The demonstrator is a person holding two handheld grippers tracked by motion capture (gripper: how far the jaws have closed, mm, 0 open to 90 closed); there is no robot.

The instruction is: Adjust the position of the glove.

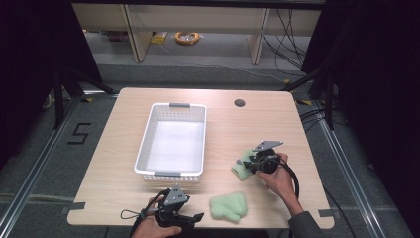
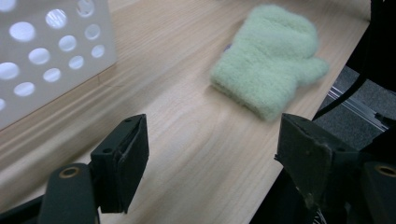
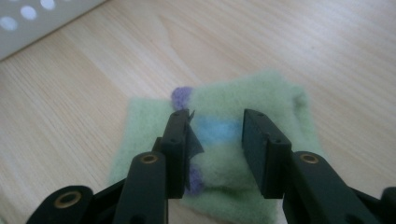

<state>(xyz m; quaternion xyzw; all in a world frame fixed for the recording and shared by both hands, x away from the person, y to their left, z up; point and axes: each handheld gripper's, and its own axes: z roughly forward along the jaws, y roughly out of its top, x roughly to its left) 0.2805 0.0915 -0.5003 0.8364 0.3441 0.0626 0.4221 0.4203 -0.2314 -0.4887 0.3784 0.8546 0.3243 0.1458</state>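
Two green fluffy mittens lie on the wooden table (image 1: 119,163), to the right of the white basket (image 1: 143,144). The right gripper (image 1: 253,161) is down on the far mitten (image 1: 241,166). In the right gripper view its jaws stand partly closed, one on each side of a raised fold of this mitten (image 3: 280,100), where a blue stripe and purple spots show. The jaw pads seem to touch the fluff, but whether they already press it firmly I cannot tell. The mitten rests flat on the table below the gripper.

The left gripper (image 1: 190,218) is at the front edge of the table, and its jaws are wide apart with nothing between them. The near mitten (image 1: 228,206) lies just beside it, to its right; in the left gripper view this mitten (image 2: 268,60) is ahead of the jaws and apart from them, near the table edge.

Part of the far mitten is hidden under the right gripper in the high view. The person's left hand (image 1: 153,229) is cut off by the bottom border.
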